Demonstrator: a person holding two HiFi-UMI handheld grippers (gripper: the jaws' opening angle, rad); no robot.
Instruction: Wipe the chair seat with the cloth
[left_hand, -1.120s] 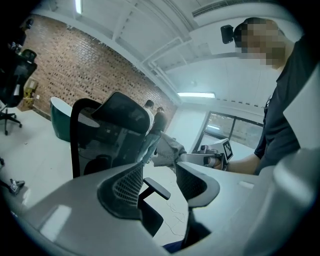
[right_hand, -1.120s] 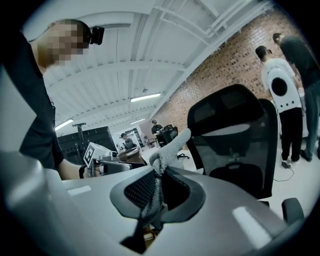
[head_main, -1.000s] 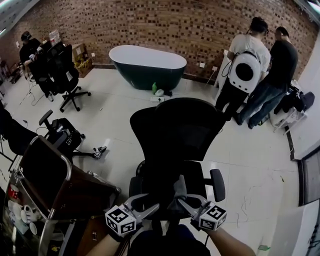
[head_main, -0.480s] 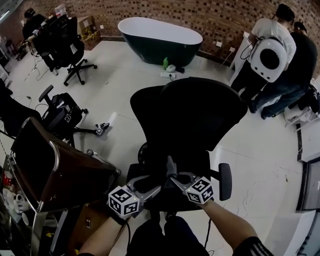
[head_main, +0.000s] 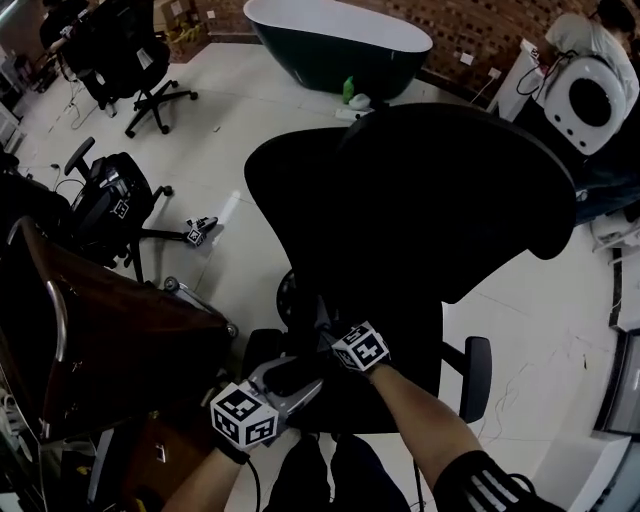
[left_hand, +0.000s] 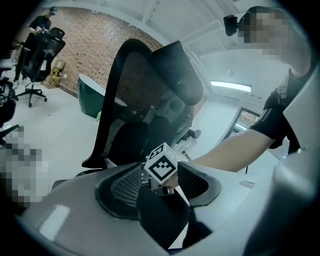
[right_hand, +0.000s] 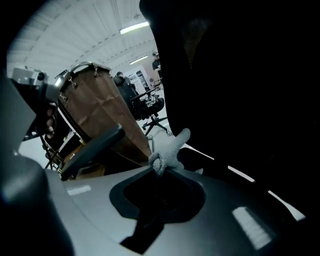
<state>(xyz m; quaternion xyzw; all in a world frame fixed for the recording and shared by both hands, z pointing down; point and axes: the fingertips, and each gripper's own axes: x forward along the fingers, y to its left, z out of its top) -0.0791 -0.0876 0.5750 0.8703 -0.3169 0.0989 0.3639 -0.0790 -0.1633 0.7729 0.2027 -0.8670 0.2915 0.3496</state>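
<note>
A black mesh office chair fills the head view, with its tall back (head_main: 420, 200) over the dark seat (head_main: 405, 375). My right gripper (head_main: 325, 328) reaches over the seat's left part, shut on a small grey cloth (head_main: 321, 312). The right gripper view shows the cloth (right_hand: 169, 148) bunched at the closed tips of the right gripper (right_hand: 160, 167). My left gripper (head_main: 305, 368) hovers open just left of and behind it, holding nothing. In the left gripper view, the left gripper (left_hand: 157, 181) frames the right gripper's marker cube (left_hand: 162, 164). Whether the cloth touches the seat is hidden.
A brown leather chair (head_main: 100, 340) stands close on the left. The wiped chair's right armrest (head_main: 476, 365) sticks out at the right. Other office chairs (head_main: 110, 200) and a dark green bathtub (head_main: 340, 40) stand farther back. A person with a white backpack (head_main: 595, 90) is at the top right.
My right gripper has carried the cloth left and farther in toward the chair back. The left gripper has barely shifted. The head view has dropped closer to the chair.
</note>
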